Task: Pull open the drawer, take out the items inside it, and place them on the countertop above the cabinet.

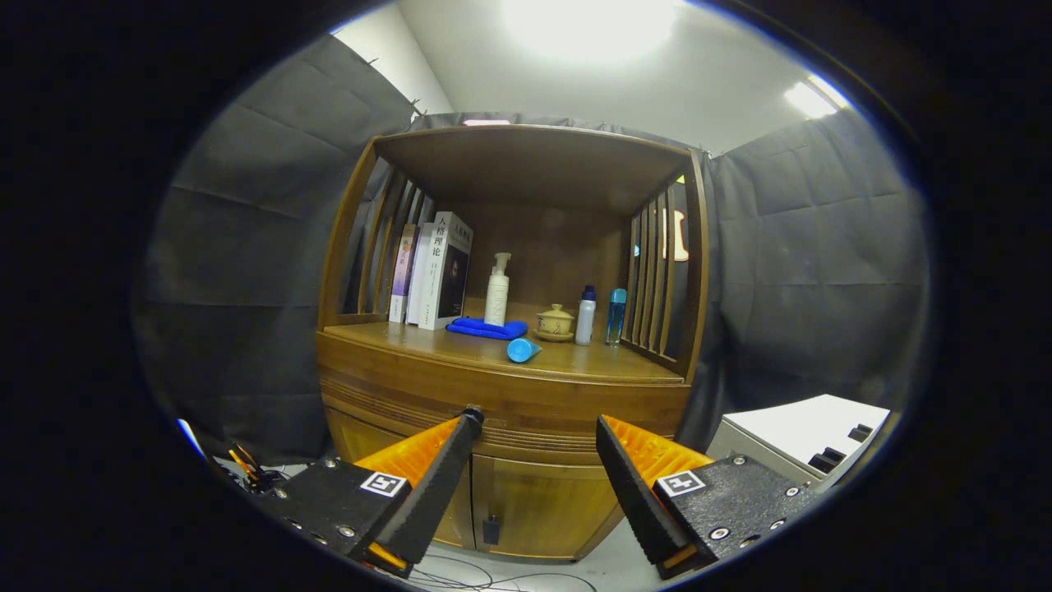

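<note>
Before cabinet (pixel 501 427): gripper (pixel 538 432) hung with fingers wide, holding nothing. Drawer (pixel 509 403) at 12 o'clock just beyond fingertips, looked closed, knob (pixel 472 411) at left fingertip. Countertop (pixel 592 362) already held blue tube (pixel 523 349), cloth (pixel 486 329). Judged: pull not yet done; contents unseen.

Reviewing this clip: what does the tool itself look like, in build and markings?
The tool has two wedge-shaped fingers with ridged faces, tapering toward the tips. Each sits on a textured black block fixed with silver screws, and each block carries a small square black-and-white marker.
</note>
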The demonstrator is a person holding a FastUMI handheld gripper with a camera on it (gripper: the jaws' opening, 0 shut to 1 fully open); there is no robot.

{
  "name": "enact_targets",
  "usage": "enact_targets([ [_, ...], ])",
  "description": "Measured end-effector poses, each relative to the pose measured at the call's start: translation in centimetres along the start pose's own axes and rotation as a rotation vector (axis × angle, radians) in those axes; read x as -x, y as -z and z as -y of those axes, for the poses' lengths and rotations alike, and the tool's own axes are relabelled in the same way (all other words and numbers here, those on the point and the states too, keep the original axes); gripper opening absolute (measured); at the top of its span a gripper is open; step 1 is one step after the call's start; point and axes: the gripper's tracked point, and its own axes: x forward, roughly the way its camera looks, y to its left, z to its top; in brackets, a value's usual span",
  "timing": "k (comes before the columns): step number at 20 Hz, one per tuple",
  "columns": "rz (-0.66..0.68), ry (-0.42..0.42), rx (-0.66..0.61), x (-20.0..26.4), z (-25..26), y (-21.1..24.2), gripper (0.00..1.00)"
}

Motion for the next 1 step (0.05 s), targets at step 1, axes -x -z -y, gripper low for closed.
enact_targets([
  [1,-0.004,0.001,0.001,-0.03,0.08,0.15,0.95],
])
